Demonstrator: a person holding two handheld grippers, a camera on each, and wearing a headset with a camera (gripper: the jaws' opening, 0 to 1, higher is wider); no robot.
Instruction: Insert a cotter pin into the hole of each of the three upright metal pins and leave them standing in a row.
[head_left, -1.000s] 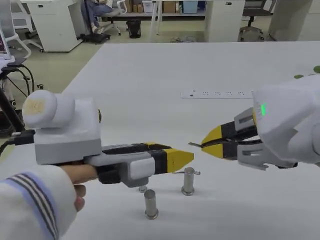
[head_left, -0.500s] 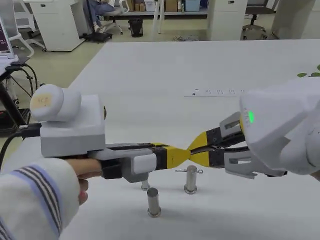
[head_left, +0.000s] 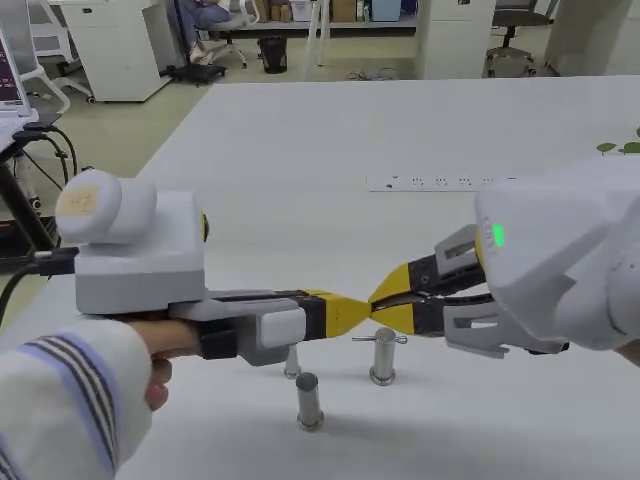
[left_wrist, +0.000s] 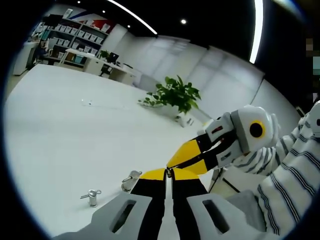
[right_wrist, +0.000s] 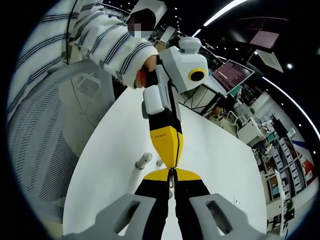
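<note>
White desk (head_left: 300, 170). Left claw (head_left: 352, 312) and right claw (head_left: 386, 303) meet tip to tip above it, each with jaws pressed together (anything pinched is too small to tell). Three upright metal pins (head_left: 308, 400) stand just below the tips. A cotter pin (head_left: 362, 340) crosses the one under the right claw.

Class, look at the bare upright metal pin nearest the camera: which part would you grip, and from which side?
I'd grip the front pin low on its round shaft, jaws level, coming from the near side. It stands upright on a flared foot, and the pinned one and third pin stand just behind.
</note>
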